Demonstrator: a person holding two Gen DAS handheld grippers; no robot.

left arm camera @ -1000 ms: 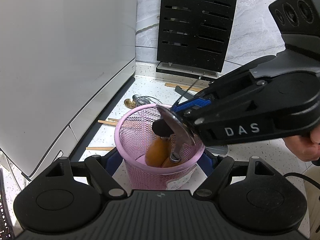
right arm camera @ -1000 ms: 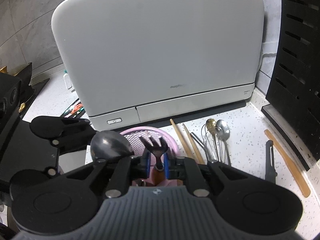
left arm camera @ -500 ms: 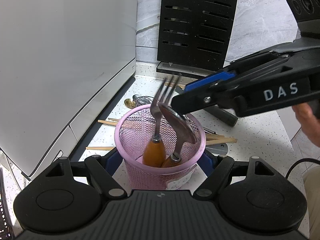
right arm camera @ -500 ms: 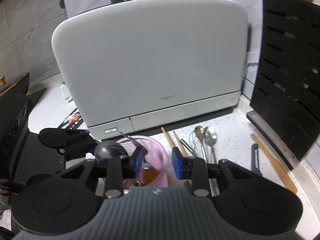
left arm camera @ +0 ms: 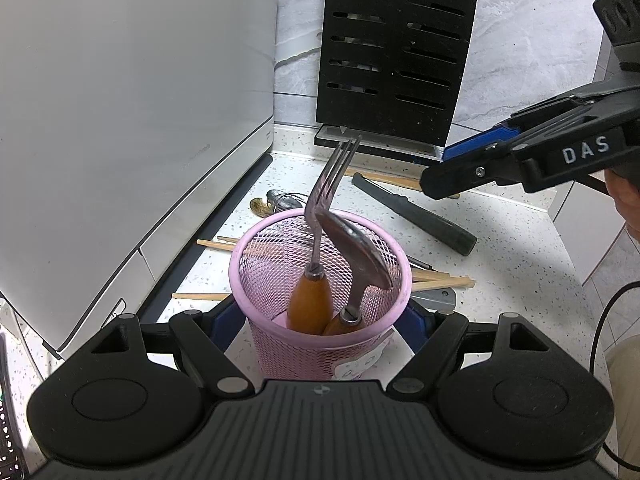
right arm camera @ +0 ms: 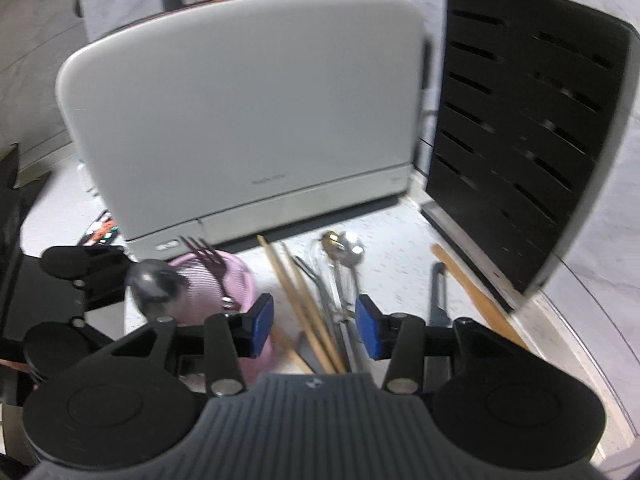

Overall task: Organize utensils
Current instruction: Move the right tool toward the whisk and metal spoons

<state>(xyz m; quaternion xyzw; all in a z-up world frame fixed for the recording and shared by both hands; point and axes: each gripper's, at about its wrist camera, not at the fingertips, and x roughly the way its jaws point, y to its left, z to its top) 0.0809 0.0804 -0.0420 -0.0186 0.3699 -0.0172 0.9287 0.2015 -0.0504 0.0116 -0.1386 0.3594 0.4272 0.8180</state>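
Since a second ago the right tongs (right arm camera: 315,327) let go of the fork (left arm camera: 325,216), pulled back off the cup (left arm camera: 320,300) and now sit over the loose pile; jaws have just been opening, blue pads well apart, nothing between them. Fork stands in the cup, orange handle down, tines up, leaning on the far rim next to the spoon (left arm camera: 354,252), which is in the same way.

Left tongs (left arm camera: 320,318) have not budged: pads pressed on both sides of the cup's mesh wall, holding it upright on the table (left arm camera: 500,220).

Step in hand: fork drop-off done, right side going for the next piece. Left on the table:
- chopsticks (right arm camera: 304,300), right beside the cup
- two spoons (right arm camera: 342,246) plus what looks like a thin wire tool under them; right view is blurred, so not sure what that one is
- black-handled tool (right arm camera: 438,296)
- flat wooden stick (right arm camera: 472,288) by the slotted black rack (right arm camera: 520,140)

Next move probably calls for dropping the right tongs onto the chopsticks directly ahead, pads straddling them across their length, closing low near the table so they don't roll out. Left should hold the cup put: it is light, and the two tall handles make it tippy.
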